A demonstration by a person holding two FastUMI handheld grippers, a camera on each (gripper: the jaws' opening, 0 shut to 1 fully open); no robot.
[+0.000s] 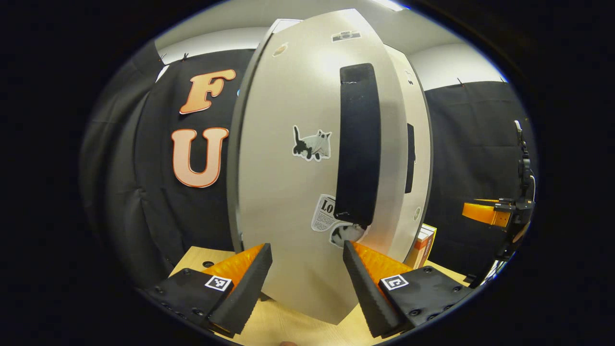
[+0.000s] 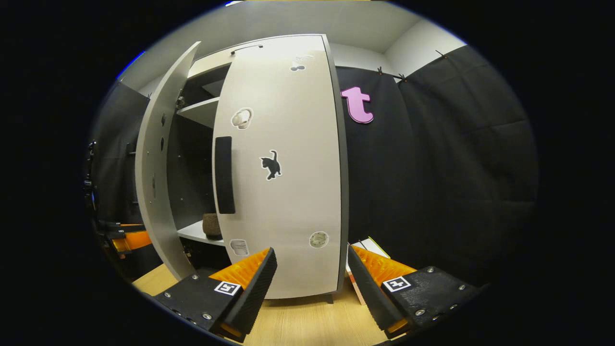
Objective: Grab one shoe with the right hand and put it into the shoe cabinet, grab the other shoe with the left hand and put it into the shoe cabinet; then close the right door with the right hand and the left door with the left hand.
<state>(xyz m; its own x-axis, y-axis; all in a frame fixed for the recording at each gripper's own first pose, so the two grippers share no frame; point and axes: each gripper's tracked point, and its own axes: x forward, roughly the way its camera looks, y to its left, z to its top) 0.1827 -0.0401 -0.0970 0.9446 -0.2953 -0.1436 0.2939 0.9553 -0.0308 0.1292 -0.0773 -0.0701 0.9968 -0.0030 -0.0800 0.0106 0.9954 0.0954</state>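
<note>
both claws gape empty: left claw [image 1: 307, 269] faces the left door [image 1: 288, 192]; right claw [image 2: 312, 274] faces the right door [image 2: 283, 192]. the right gripper view reveals a shoe [image 2: 211, 226] on the shoe cabinet [image 2: 202, 110] shelf.

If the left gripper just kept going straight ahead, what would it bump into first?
Most likely the left door of the shoe cabinet. The left gripper is open and the door's pale face sits right between its fingers, near the black handle. Exact distance is hard to judge.
</note>
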